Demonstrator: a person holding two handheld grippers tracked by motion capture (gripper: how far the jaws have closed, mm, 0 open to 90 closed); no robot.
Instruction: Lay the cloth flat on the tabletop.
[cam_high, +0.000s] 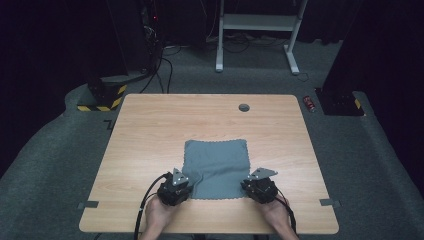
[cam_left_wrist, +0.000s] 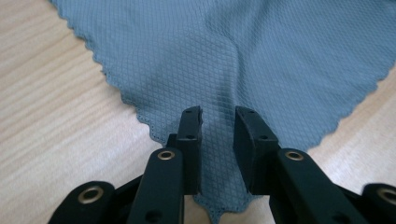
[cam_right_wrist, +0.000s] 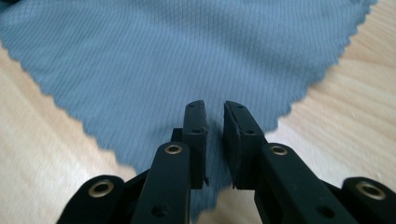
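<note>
From up high, a grey cloth (cam_high: 216, 168) is lying flat near the front-middle of the wooden table (cam_high: 150, 135), with a small crease running up from its near left corner. The left gripper (cam_high: 176, 186) is sitting at that near left corner and the right gripper (cam_high: 260, 187) at the near right corner, each held by a hand (cam_high: 159, 216) coming in from the bottom edge. You can't really make out the jaws from up there.

In the left gripper view, the left gripper (cam_left_wrist: 217, 122) is straddling the cloth (cam_left_wrist: 243, 56) corner. The jaws are standing apart with a clear gap, the fabric lying between them, and the pads aren't pressing on it.

In the right gripper view, the right gripper (cam_right_wrist: 215, 116) is hovering over its own corner of the cloth (cam_right_wrist: 177, 51). The jaws are sitting closer together, but a narrow slit is showing between them, with cloth underneath and nothing pinched.
</note>
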